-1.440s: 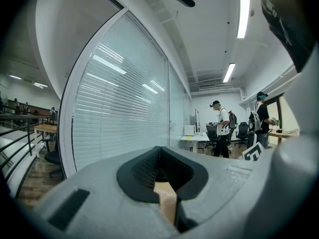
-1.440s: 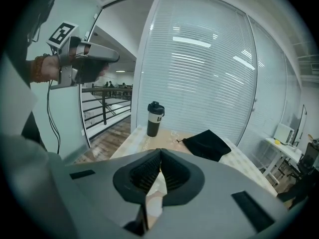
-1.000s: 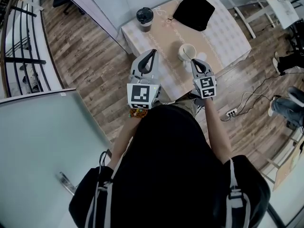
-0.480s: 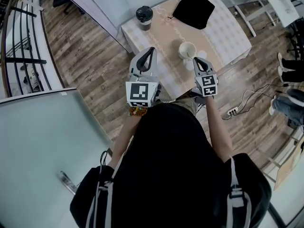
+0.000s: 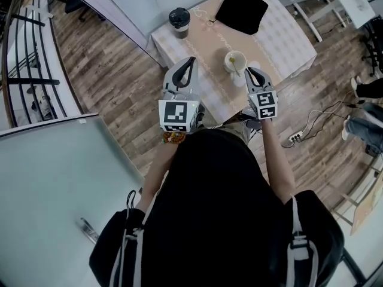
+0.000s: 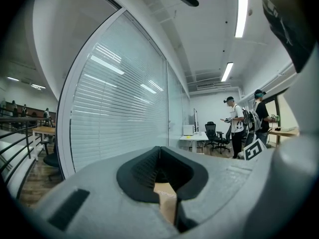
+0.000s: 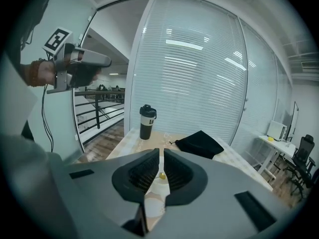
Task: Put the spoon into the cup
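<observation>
A white cup [image 5: 235, 60] stands near the front edge of the tan table [image 5: 209, 46]. The spoon [image 5: 233, 62], with a yellow end, rests inside it and leans on the near rim. My right gripper [image 5: 250, 70] hovers just right of the cup, its jaws parted by a narrow slit with nothing between them. In the right gripper view, the cup [image 7: 162, 182] and the spoon's yellow end [image 7: 162, 175] show through that slit. My left gripper [image 5: 190, 61] is shut and empty, held over the table's left front edge and pointing up at a glass wall [image 6: 124, 98].
A black tumbler [image 5: 179, 21] stands at the table's far left corner, and a black pouch [image 5: 242, 11] lies at the far right. Glass partitions flank the table. A power strip and cable [image 5: 294, 137] lie on the wood floor to the right. People stand far off [image 6: 237, 123].
My right gripper has drawn a little to the right, away from the cup, and the spoon now sits in the cup on its own. The left gripper has barely moved.
</observation>
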A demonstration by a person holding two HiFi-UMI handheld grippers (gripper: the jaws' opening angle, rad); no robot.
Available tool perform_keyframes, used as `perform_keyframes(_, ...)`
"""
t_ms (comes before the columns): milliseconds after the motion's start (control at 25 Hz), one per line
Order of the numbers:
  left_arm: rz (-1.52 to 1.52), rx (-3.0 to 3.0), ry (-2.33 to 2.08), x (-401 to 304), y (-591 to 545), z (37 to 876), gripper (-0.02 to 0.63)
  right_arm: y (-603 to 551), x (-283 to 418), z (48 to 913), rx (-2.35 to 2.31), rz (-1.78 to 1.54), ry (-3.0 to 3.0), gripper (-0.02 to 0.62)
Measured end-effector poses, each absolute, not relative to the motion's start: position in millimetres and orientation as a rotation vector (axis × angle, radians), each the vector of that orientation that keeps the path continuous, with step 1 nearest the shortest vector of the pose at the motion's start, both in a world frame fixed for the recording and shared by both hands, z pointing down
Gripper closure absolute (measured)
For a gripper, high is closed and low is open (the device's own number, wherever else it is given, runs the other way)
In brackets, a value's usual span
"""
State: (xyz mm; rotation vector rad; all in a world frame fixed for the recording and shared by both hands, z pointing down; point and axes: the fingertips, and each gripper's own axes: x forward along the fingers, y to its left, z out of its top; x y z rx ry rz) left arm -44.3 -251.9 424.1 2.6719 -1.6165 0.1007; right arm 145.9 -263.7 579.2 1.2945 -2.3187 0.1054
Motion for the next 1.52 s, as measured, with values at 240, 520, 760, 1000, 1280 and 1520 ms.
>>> perform_keyframes(240, 0.086, 2.76, -1.563, -27, -265, 409, 0.589, -270, 151, 550, 1.342, 0.057, -2.338, 0.586)
perform_keyframes(520, 0.026, 2.854, -1.521, -4, -289, 380, 0.589, -278, 147, 503, 1.396, -0.044, -2.375, 0.586)
perform_keyframes(760, -0.048, 2.934, -1.488, 19, -300, 348, 0.589, -277, 134, 447, 1.436, -0.175, -2.44, 0.586)
perform_keyframes(1000, -0.103, 2.922, -1.508, 27, -302, 322, 0.589, -272, 118, 380, 1.486, -0.321, -2.508, 0.586)
perform_keyframes(1280, -0.181, 2.912, -1.533, 26, -294, 302, 0.589, -264, 119, 314, 1.577, -0.558, -2.567, 0.586)
perform_keyframes(1520, -0.198, 2.903, -1.52, 31, -285, 311, 0.589, -256, 119, 316, 1.654, -0.615, -2.542, 0.586)
